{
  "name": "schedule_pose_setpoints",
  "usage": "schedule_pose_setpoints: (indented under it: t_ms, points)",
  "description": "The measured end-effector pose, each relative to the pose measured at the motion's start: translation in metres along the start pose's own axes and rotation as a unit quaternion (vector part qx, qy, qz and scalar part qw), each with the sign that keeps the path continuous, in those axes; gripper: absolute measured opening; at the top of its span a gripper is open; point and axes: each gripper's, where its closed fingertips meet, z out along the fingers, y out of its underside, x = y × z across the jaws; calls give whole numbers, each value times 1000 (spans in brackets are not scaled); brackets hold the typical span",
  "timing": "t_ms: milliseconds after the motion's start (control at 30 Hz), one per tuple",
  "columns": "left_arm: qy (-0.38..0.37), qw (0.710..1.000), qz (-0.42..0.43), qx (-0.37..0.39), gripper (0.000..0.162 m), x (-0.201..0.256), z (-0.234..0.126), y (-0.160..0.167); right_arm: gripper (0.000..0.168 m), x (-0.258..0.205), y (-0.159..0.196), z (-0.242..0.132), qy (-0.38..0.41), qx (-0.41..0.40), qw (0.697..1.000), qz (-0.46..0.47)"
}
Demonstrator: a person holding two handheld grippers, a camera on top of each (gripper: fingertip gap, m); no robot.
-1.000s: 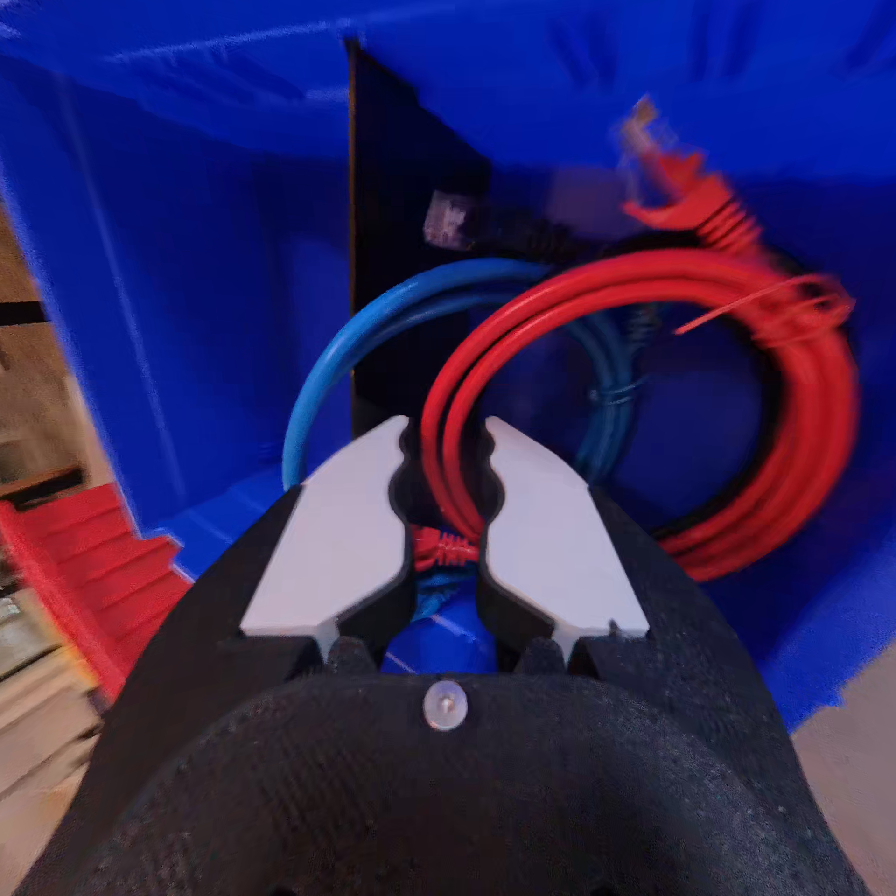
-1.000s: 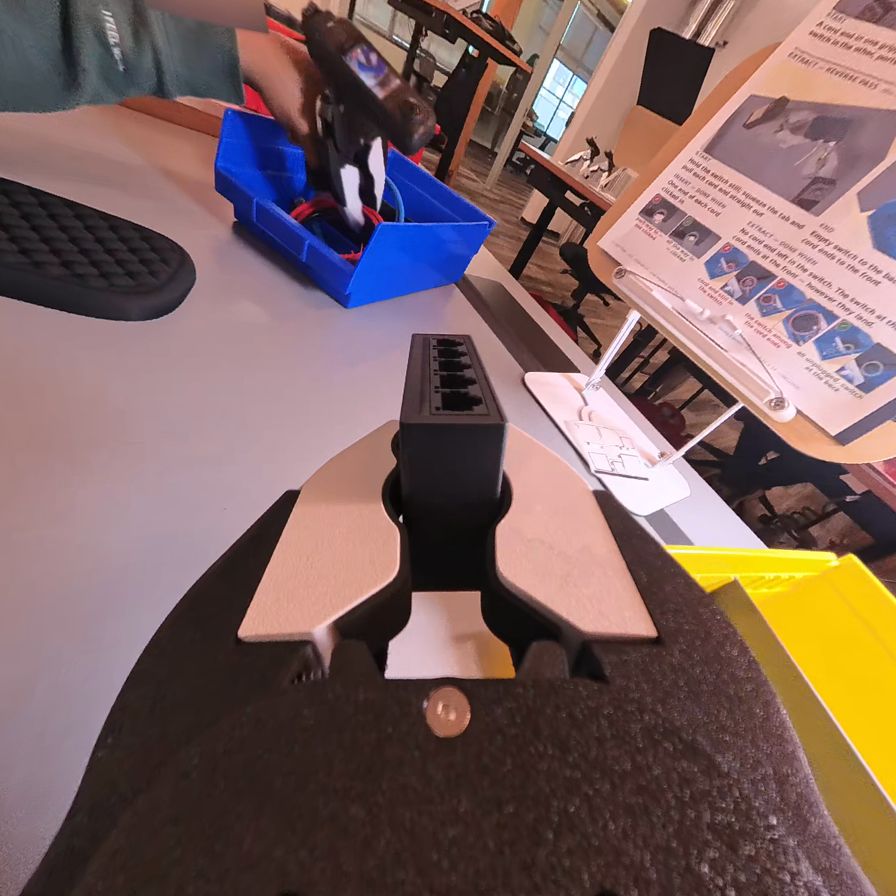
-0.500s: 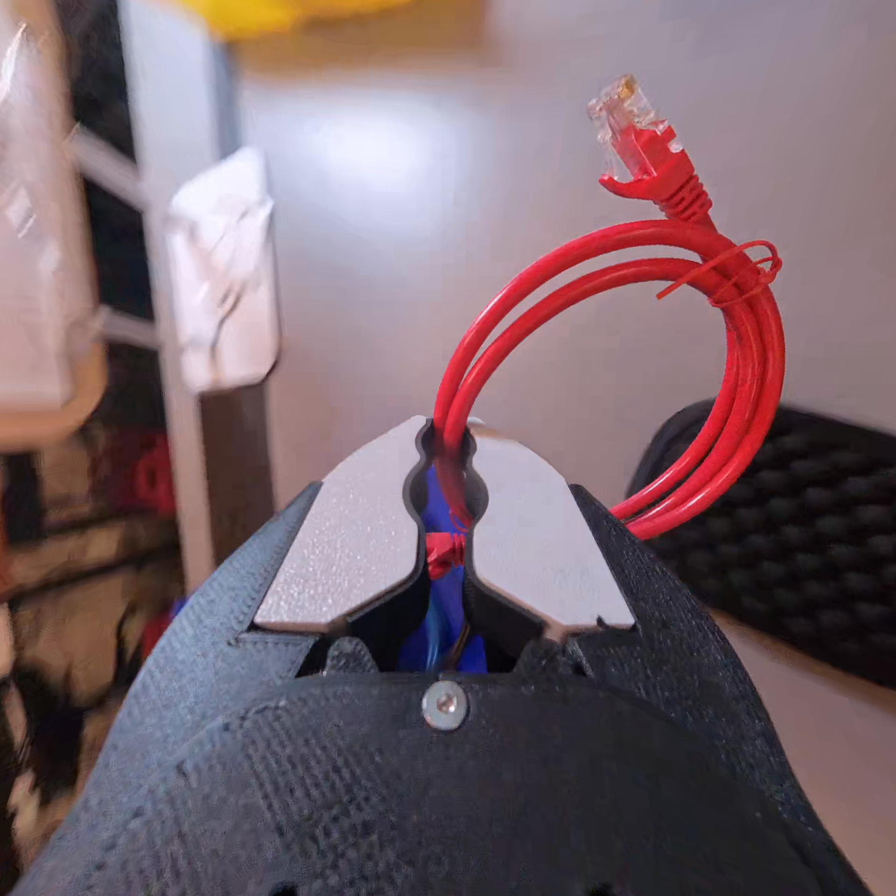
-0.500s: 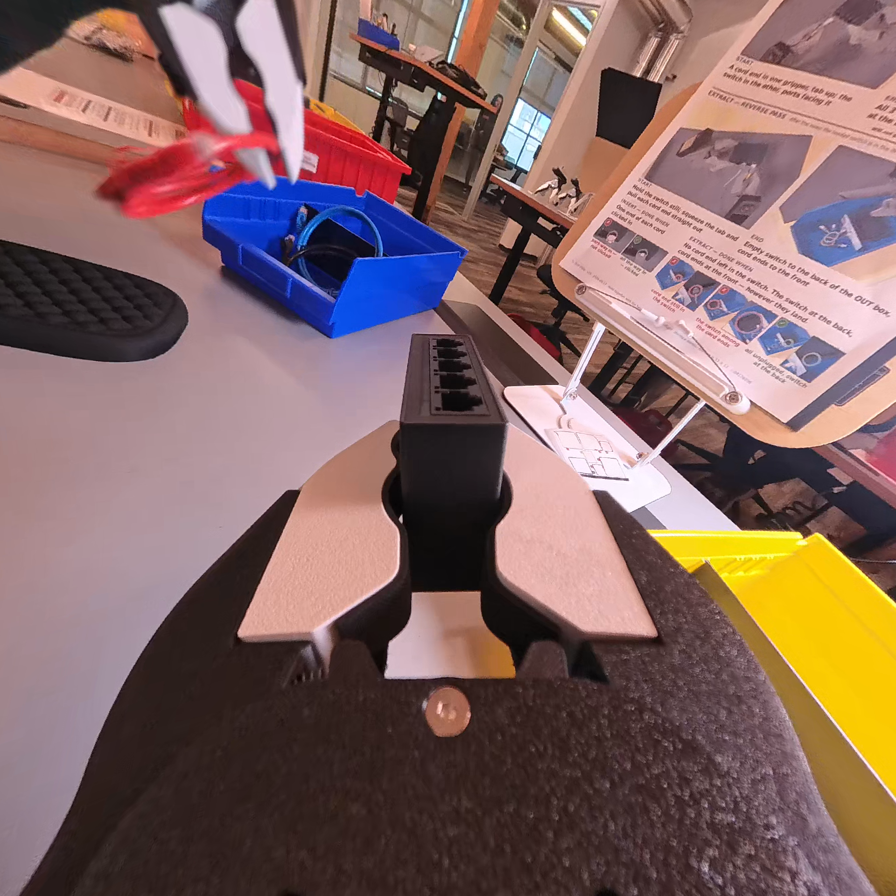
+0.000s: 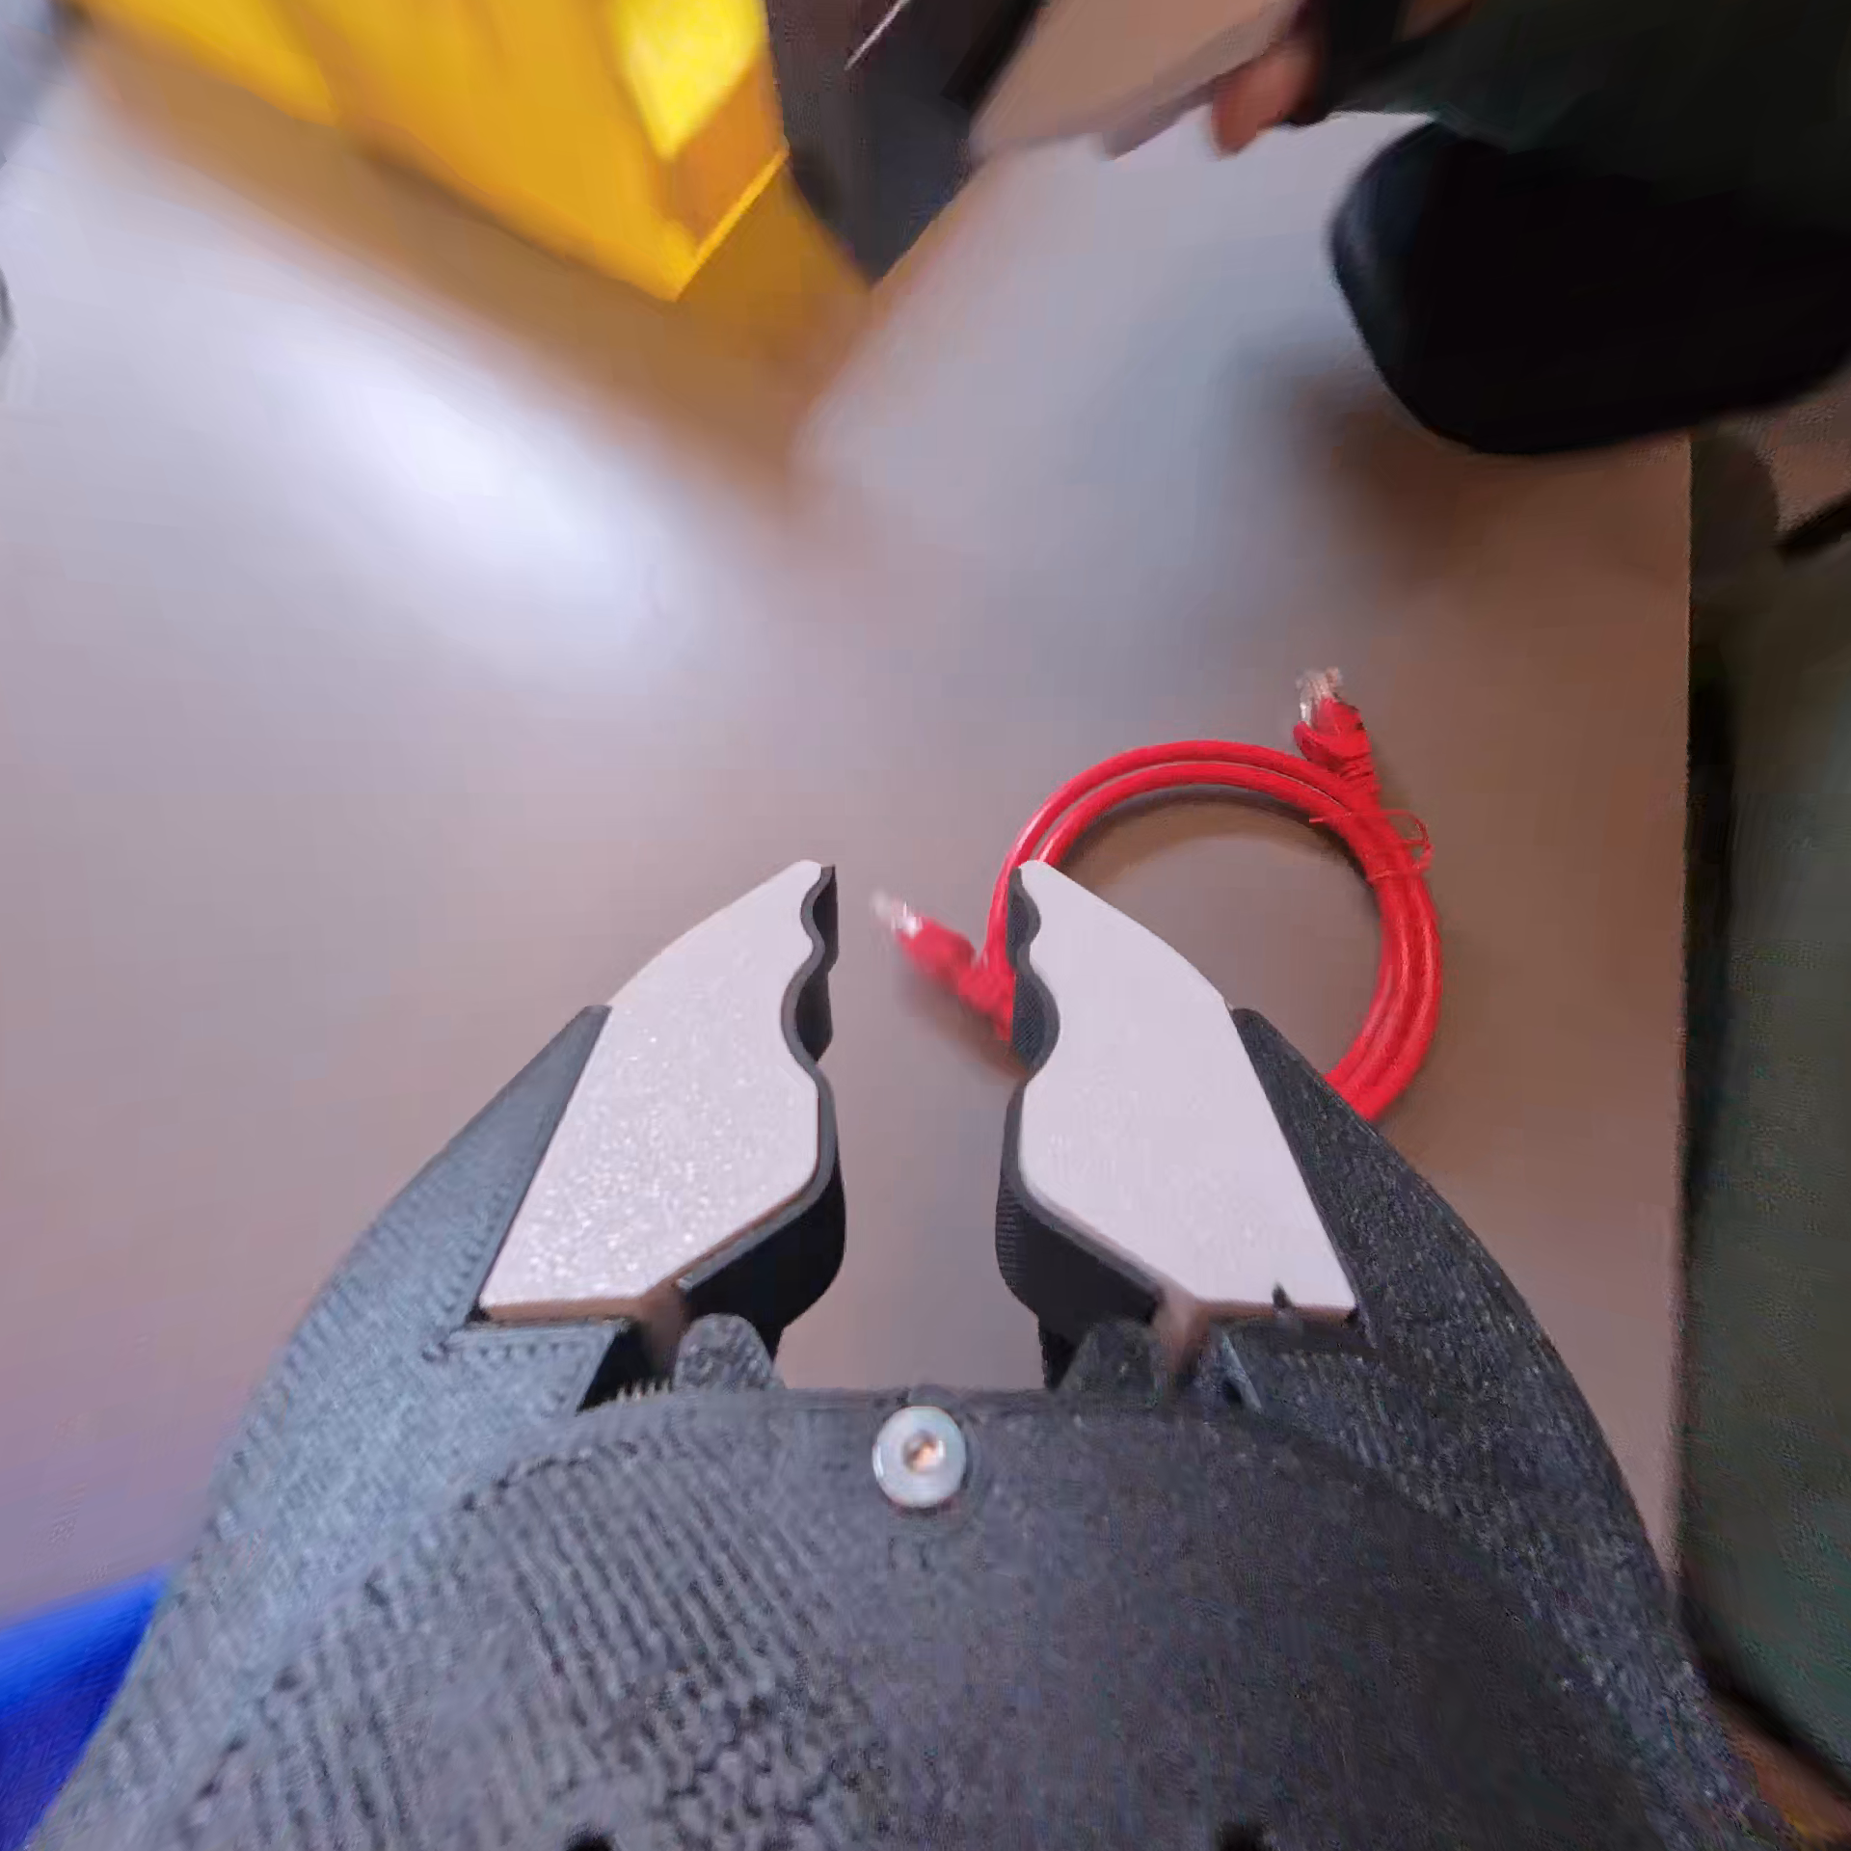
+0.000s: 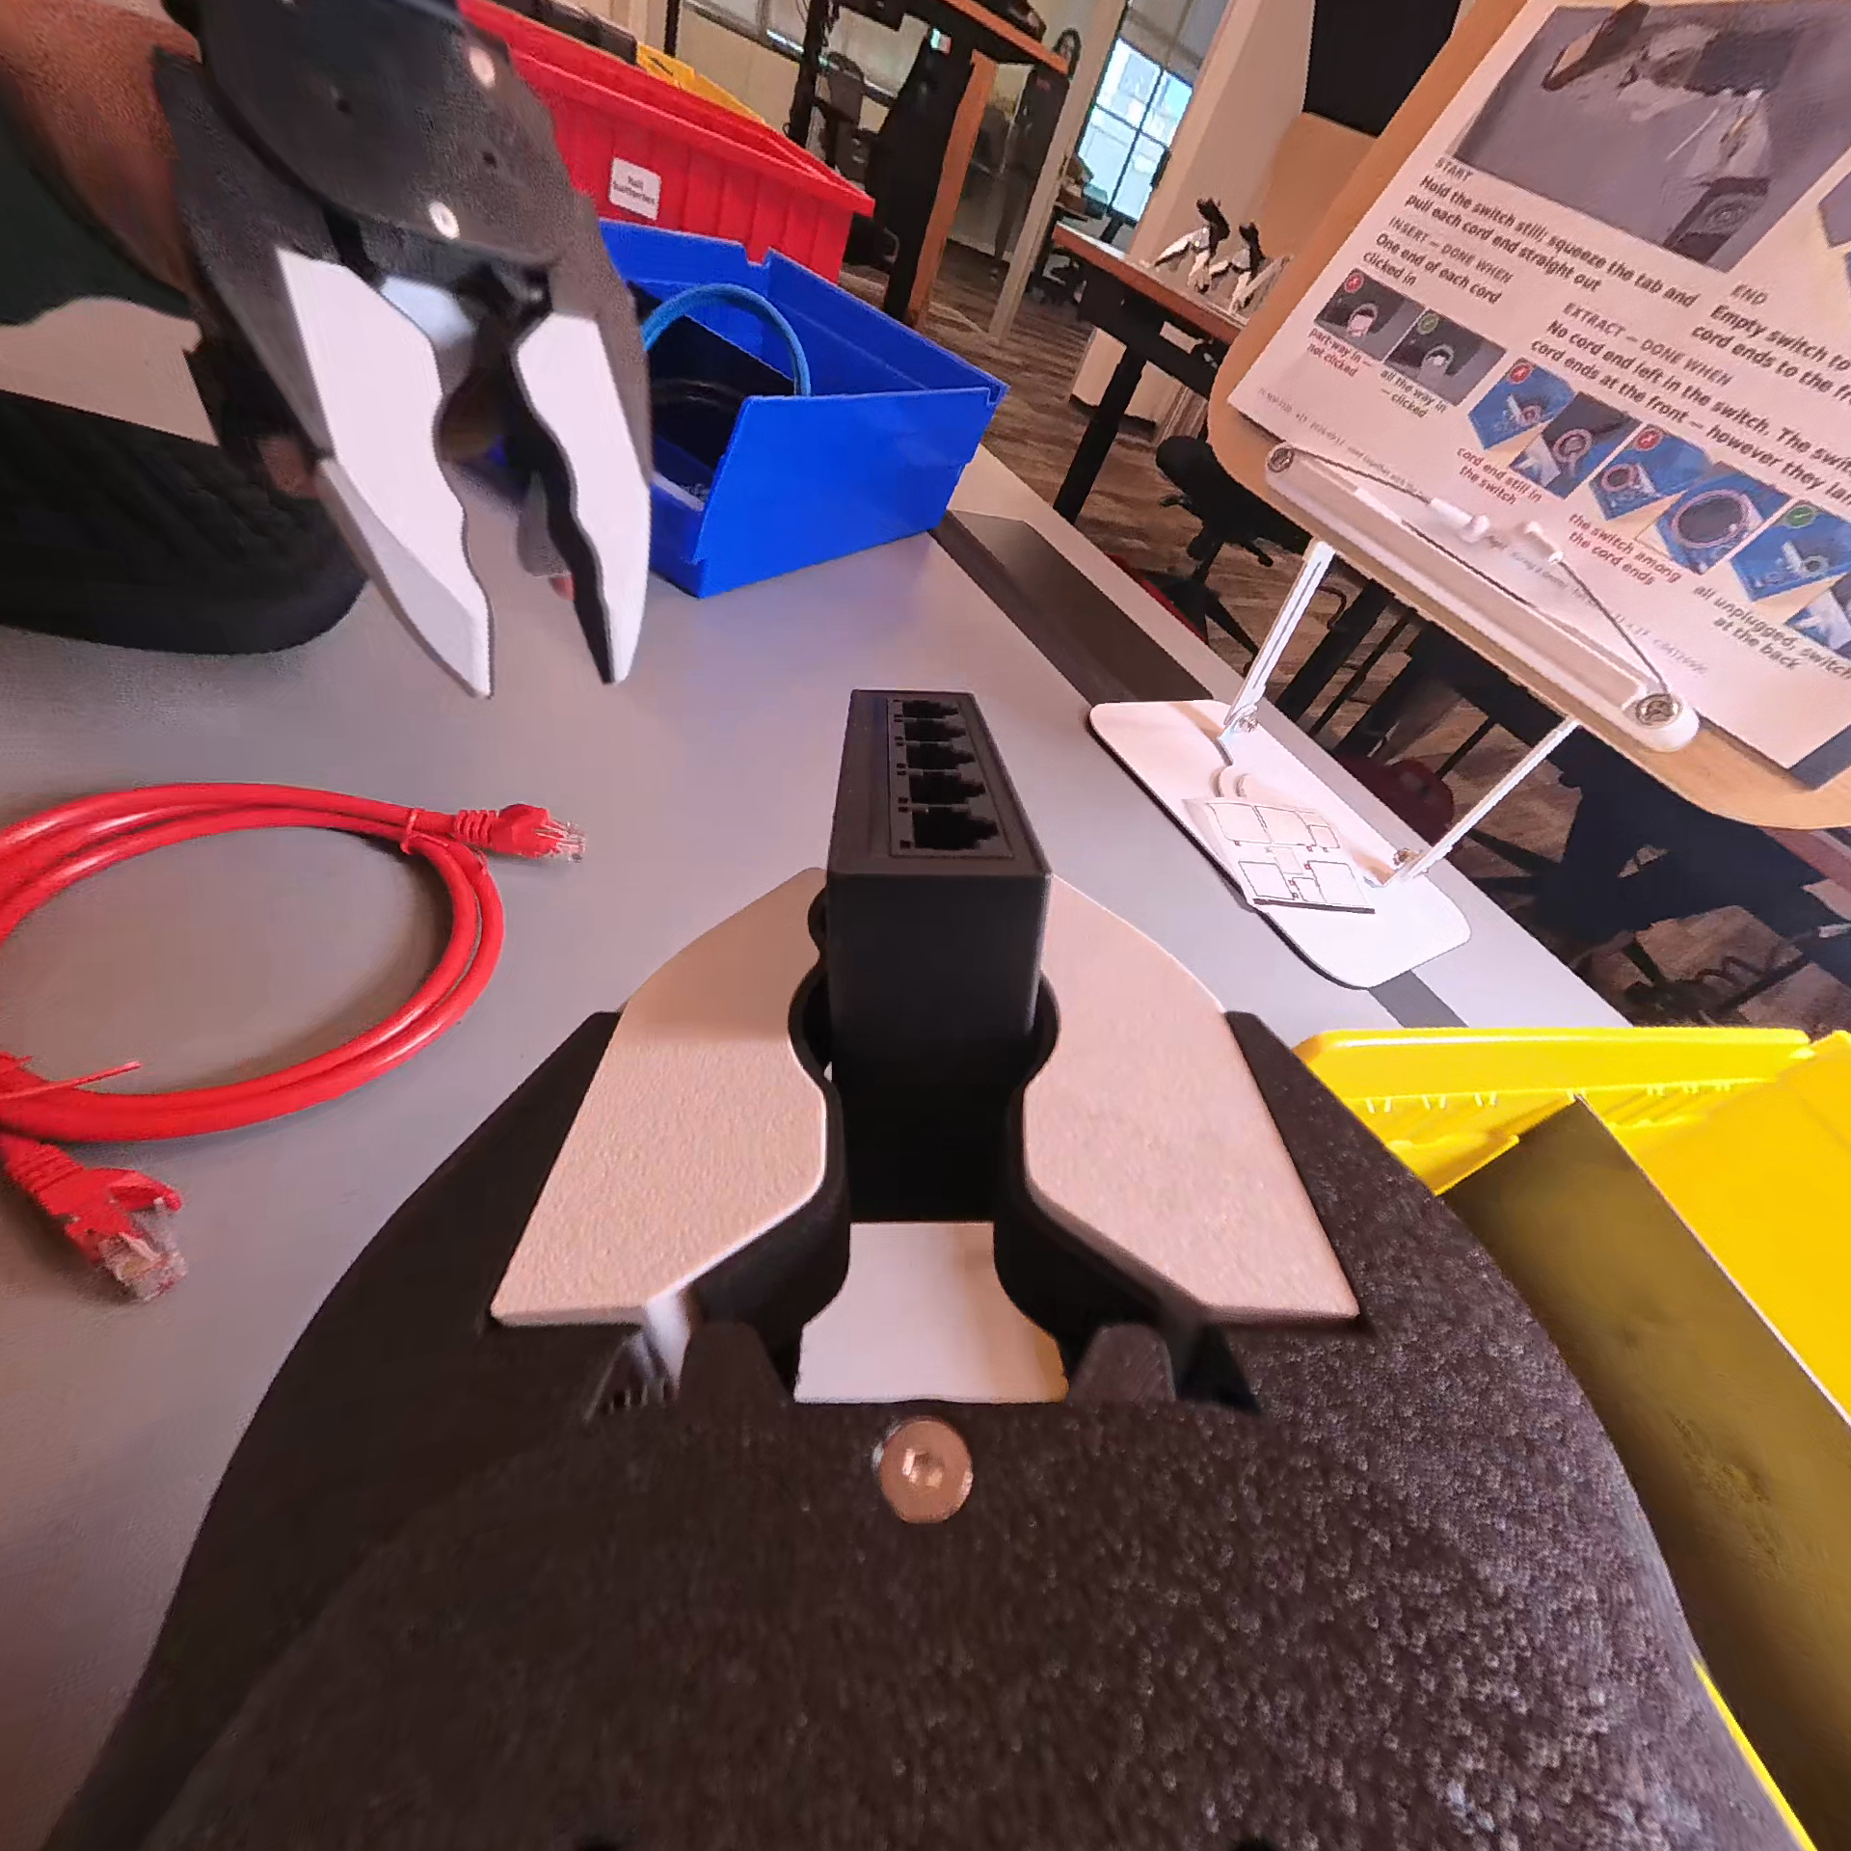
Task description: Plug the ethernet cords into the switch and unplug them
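Note:
A coiled red ethernet cord (image 5: 1392, 962) lies flat on the grey table, a plug at each end; it also shows in the right wrist view (image 6: 441, 962). My left gripper (image 5: 921, 891) is open and empty, hovering above the cord with one red plug (image 5: 937, 947) showing between its fingers. It also shows in the right wrist view (image 6: 551, 681), raised above the table. My right gripper (image 6: 932, 901) is shut on the black switch (image 6: 937, 901), holding it upright with its row of empty ports (image 6: 937, 776) facing up.
A blue bin (image 6: 841, 441) with a blue cord stands at the back, a red bin (image 6: 701, 180) behind it. A yellow bin (image 6: 1603, 1122) is at the right. A white stand (image 6: 1292, 851) holds an instruction board. A black pad (image 6: 130, 541) lies at the left. Left tips to right tips: about 15 cm.
My left gripper carried the red cord out of the blue bin, opened and let it go; the cord now lies on the table. My right gripper stayed shut on the switch.

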Motion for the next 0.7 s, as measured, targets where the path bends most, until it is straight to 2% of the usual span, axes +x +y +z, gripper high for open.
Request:
schedule_pose_setpoints:
  t_ms: [33, 133, 200, 300, 367, 433, 500, 567, 633, 700]
  points:
    - [-7, 999, -49, -13, 34, -2, 1, 12, 29, 0, 0, 0, -2, 1, 1000, 2]
    - [-28, 992, -116, -31, 39, -3, 17, 40, 29, -1, 0, 2, -7, 1, 1000, 5]
    - [-30, 990, -140, -17, 47, -2, 30, 43, 29, -3, 3, 4, -10, -3, 1000, 5]
    - [-18, 990, -141, -22, 39, 3, 47, 44, 29, -5, 8, 5, -12, -12, 1000, 3]
    - [-15, 994, -109, -29, 31, 3, 51, 41, 29, -6, 10, 5, -12, -15, 1000, -4]
    - [15, 998, -42, -45, 22, 7, 51, 38, 29, -10, 11, 6, -18, -12, 1000, -19]
    - [64, 994, 46, -70, 21, 16, 52, 37, 29, -15, 13, 8, -26, -14, 998, -47]
    - [142, 977, 137, -77, 21, 36, 52, 36, 29, -22, 18, 10, -29, -25, 995, -96]
    - [175, 969, 161, -71, 23, 43, 54, 29, 29, -31, 24, 13, -32, -37, 987, -150]
    - [138, 977, 147, -72, 28, 30, 60, 19, 29, -38, 30, 15, -33, -54, 979, -193]
